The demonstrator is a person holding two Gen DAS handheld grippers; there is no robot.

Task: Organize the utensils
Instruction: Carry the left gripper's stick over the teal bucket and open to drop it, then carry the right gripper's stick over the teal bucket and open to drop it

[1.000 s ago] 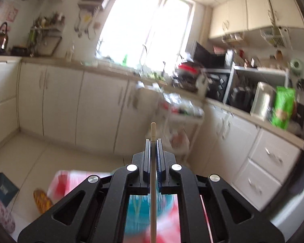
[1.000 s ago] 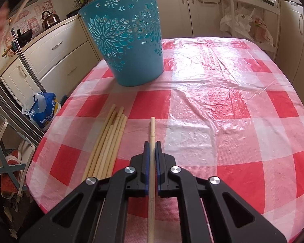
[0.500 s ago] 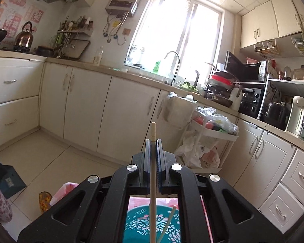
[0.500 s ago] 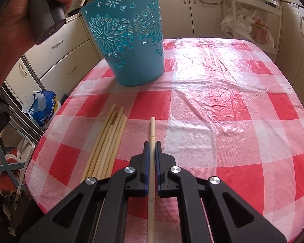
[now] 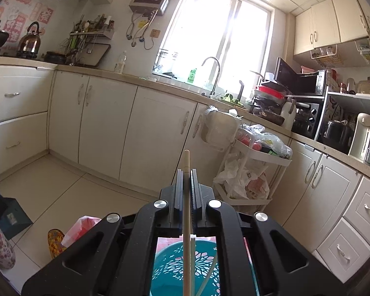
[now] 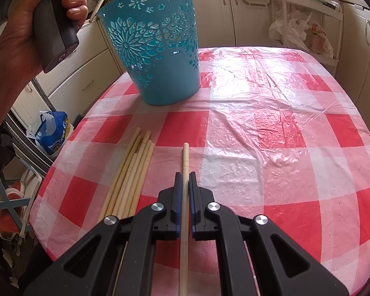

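Both hand-held grippers are clamped on a chopstick each: my left hand-held gripper pinches one chopstick above the teal basket, my right hand-held gripper grips another chopstick low over the bench. More loose chopsticks lie just beside it on the checked cloth. I judge them light, stiff and smooth enough to swivel between the pads, so a hold near mid-length seems safest. Red wall posters carry Chinese characters too small for me to read, and the printing on the bag beside the bench is blurred.
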